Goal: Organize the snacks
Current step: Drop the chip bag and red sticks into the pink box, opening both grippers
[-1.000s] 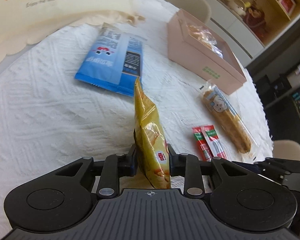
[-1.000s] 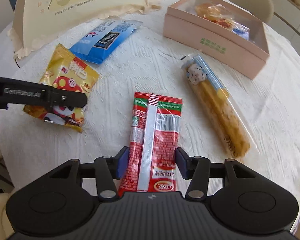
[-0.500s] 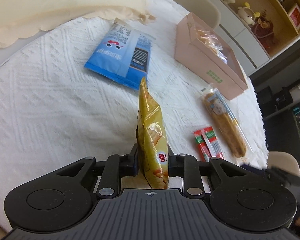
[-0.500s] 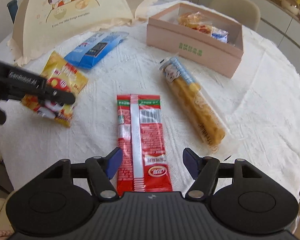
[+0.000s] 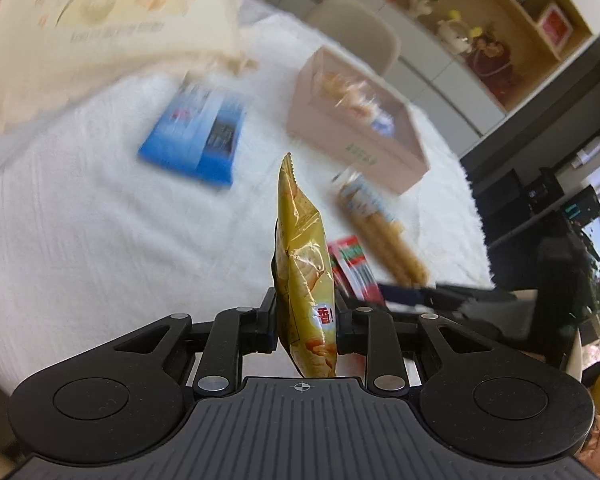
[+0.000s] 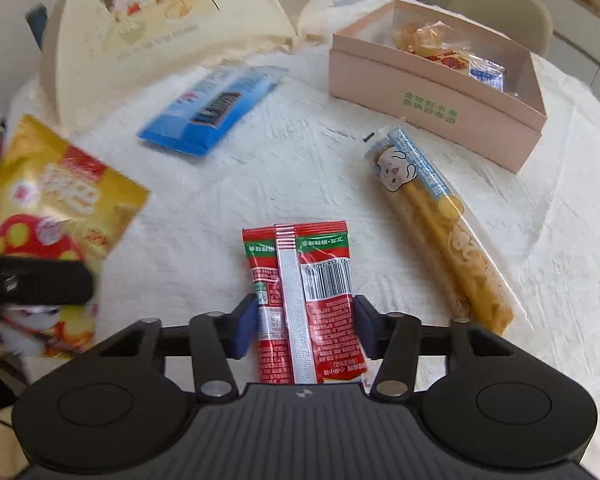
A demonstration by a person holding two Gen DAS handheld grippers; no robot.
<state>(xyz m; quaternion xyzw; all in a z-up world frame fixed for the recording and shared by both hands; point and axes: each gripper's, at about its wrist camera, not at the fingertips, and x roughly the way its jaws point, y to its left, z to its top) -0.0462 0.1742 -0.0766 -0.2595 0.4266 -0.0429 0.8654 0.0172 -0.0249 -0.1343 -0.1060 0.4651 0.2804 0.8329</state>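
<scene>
My left gripper (image 5: 305, 308) is shut on a yellow chip bag (image 5: 304, 248) and holds it edge-up above the white tablecloth; the view is blurred by motion. The right wrist view shows the same bag (image 6: 60, 200) at the left, raised off the cloth. My right gripper (image 6: 304, 320) is closing on a red packet (image 6: 300, 272) that lies flat between its jaws, and the blue pads (image 6: 247, 320) meet the packet's long edges. A pink open box (image 6: 432, 96) with several wrapped snacks inside stands at the back right.
A blue snack packet (image 6: 216, 108) lies at the back centre. A long biscuit-stick pack (image 6: 440, 220) lies right of the red packet, in front of the box. A cream folding food cover (image 6: 160, 40) stands at the back left. Chairs ring the round table.
My left gripper has risen with the yellow bag still held. My right gripper's jaws spread wide over the red packet, then closed in against its edges.
</scene>
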